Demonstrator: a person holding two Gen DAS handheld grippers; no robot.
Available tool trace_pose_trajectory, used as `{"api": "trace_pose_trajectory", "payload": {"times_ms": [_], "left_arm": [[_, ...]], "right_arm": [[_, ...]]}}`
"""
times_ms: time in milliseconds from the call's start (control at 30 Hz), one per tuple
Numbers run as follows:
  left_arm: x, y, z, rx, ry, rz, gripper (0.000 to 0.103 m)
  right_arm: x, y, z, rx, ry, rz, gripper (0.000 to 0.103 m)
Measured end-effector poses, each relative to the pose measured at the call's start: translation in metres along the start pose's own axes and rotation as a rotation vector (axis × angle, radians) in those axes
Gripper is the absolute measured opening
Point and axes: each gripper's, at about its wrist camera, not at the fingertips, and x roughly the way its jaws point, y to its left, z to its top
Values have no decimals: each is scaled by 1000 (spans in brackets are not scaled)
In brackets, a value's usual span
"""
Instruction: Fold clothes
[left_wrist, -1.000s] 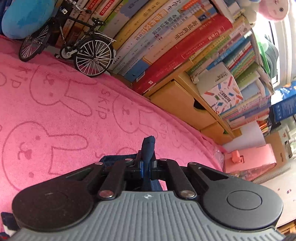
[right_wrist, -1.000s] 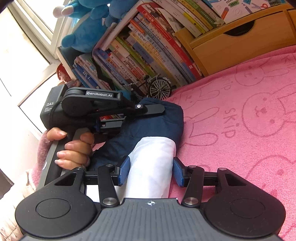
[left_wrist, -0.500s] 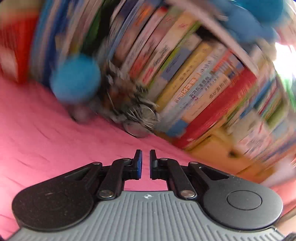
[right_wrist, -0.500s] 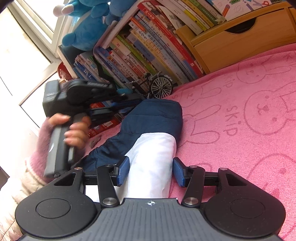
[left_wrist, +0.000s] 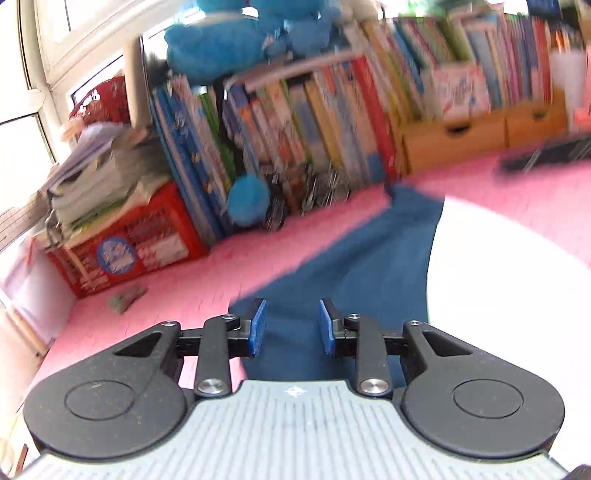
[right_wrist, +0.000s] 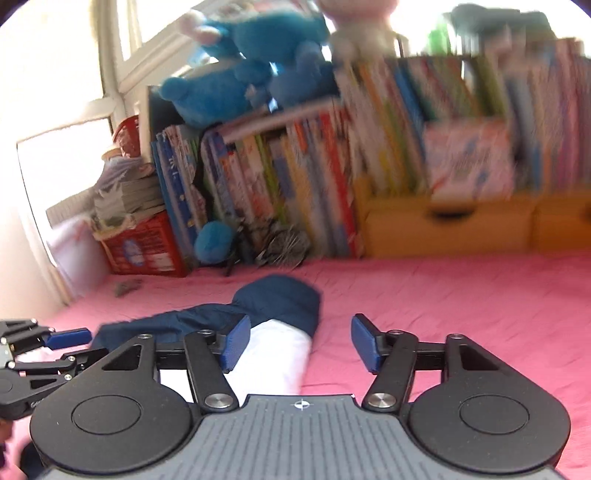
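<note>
A navy and white garment (right_wrist: 280, 332) lies partly folded on the pink rabbit-print towel (right_wrist: 443, 302). In the left wrist view its navy part (left_wrist: 369, 266) runs under my left gripper (left_wrist: 291, 326), with the white part (left_wrist: 509, 280) to the right. My left gripper is open and empty just above the navy cloth. My right gripper (right_wrist: 301, 343) is open and empty, above the white part near the garment's right edge. The left gripper (right_wrist: 62, 341) also shows at the far left of the right wrist view.
A wall of books (right_wrist: 332, 177) and yellow wooden drawers (right_wrist: 454, 225) stand behind the towel. A model bicycle (right_wrist: 280, 243), a red crate (right_wrist: 144, 247) with papers and blue plush toys (right_wrist: 251, 74) sit at the back left. Both views are motion-blurred.
My left gripper let go of the navy cloth, opened, and swung round to sit low over the garment's left side. My right gripper opened wider and pulled back and up.
</note>
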Motion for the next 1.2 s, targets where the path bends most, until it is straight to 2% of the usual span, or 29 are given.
{"api": "trace_pose_trajectory", "payload": {"times_ms": [33,167,300,367,433,533,733,867,1033,1200], "left_arm": [[4,-2,-8,16,13,15,30],[16,-1,-32,33,25,82,30],[13,16,-36,-72,54,62,30],[-1,24,-40,-102,51,47,30],[-24,31,-44,-140,34,4,32],[-62,42,-57,-238,-14,-55,52],[-111,51,-96,-490,-11,-146,53],[-130,56,-118,-632,25,-193,53],[-124,60,-124,-691,113,-206,55],[-121,54,-122,-677,151,-180,56]], "right_arm": [[-17,9,0,-61,-35,-51,66],[-51,36,-19,-218,-14,-82,73],[-84,62,-39,-375,7,-112,74],[-101,76,-48,-454,17,-127,75],[-107,78,-54,-416,34,-130,76],[-117,78,-67,-346,55,-135,78],[-137,74,-101,-260,119,-128,78],[-142,77,-118,-258,165,-112,78],[-143,85,-127,-247,173,-116,78],[-139,92,-128,-241,183,-99,78]]}}
